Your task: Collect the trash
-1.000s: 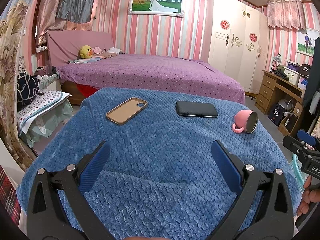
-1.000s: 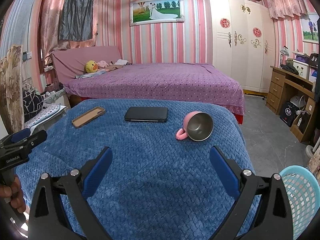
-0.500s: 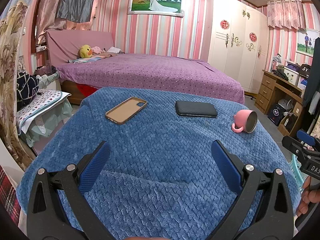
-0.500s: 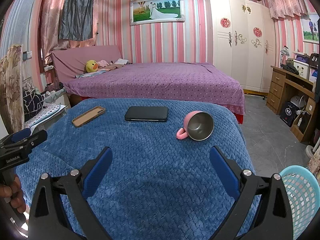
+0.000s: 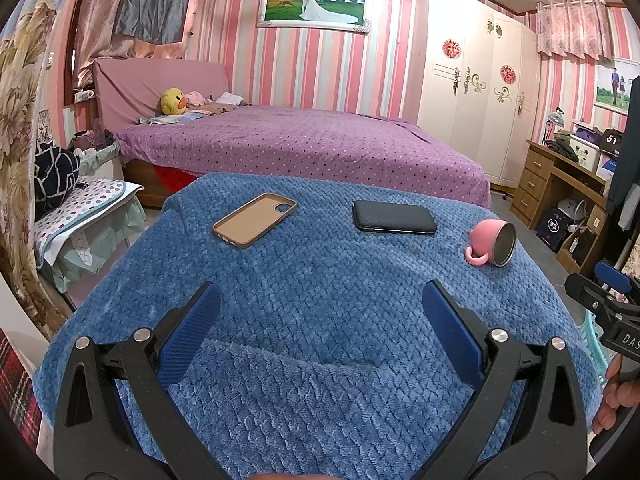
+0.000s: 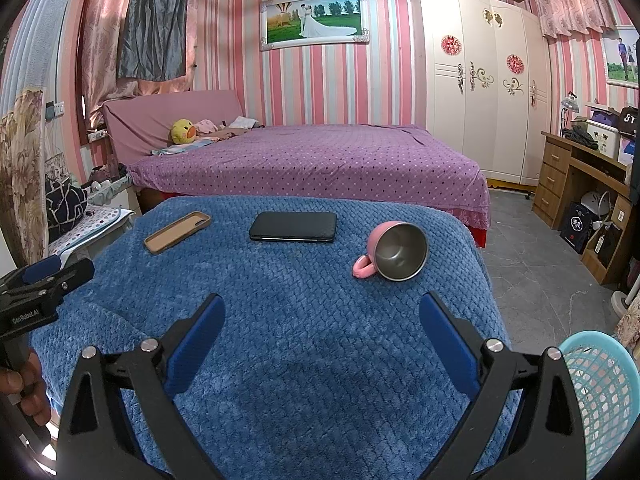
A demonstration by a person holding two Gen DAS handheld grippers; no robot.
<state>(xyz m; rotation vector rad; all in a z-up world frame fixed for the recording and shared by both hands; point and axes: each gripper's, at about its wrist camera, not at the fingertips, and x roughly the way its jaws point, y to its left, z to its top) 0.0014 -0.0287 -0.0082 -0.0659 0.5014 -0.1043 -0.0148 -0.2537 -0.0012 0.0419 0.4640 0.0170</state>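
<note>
both grippers spread above a blue blanket

the left gripper (image 5: 320,312) has its blue-padded fingers (image 5: 188,336) wide apart, holding nothing and touching nothing, above the blue blanket (image 5: 320,272). the right gripper (image 6: 322,314) is likewise spread wide with nothing between its fingers (image 6: 448,340). on the blanket's far part lie, from left to right, a tan phone case (image 5: 255,220), a black phone (image 5: 394,217) and a pink cup (image 6: 394,251) tipped on its side, each apart from the others. a turquoise basket (image 6: 600,396) stands off the blanket's right edge. behind are a purple bed (image 6: 312,160), a white wardrobe (image 6: 480,92) and striped pink walls.
</note>
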